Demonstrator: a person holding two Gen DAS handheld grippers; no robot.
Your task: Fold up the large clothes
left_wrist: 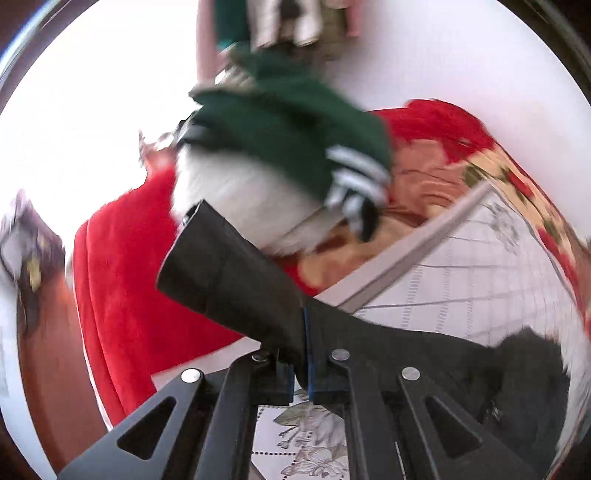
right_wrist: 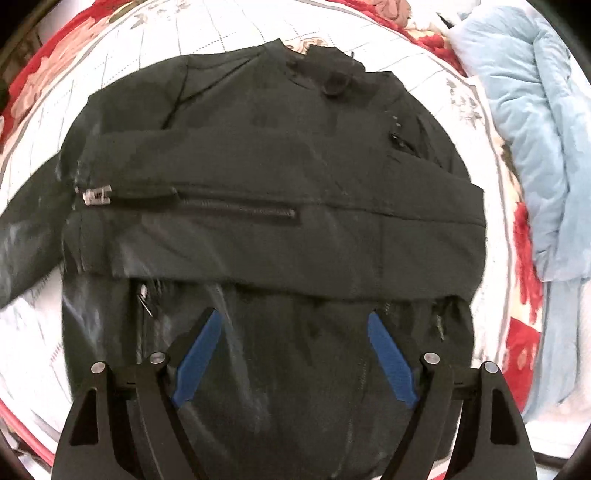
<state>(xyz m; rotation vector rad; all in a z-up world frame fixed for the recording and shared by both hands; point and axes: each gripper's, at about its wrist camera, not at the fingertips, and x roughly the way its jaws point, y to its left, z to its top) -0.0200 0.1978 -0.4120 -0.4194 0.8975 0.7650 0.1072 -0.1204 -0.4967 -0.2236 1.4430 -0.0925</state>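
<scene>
Left gripper (left_wrist: pixel 303 354): jaws shut tight on a black sleeve (left_wrist: pixel 236 273), which stands up and away ahead of it.
Right gripper (right_wrist: pixel 295 347): jaws spread wide, empty, hovering directly above the black jacket (right_wrist: pixel 273 192).
Jacket: spread on the bed sheet (right_wrist: pixel 229 33) below the right gripper, one sleeve already laid across the chest.
Step in hand, judged: carry the gripped sleeve across the body, laying it flat and parallel, keeping it taut.
Surroundings: light blue quilt (right_wrist: pixel 524 122) right of the right gripper; red floral blanket (left_wrist: pixel 122 295) and green garment (left_wrist: pixel 291 136) beyond the left gripper.
Obstruction: none on the jacket itself.
</scene>
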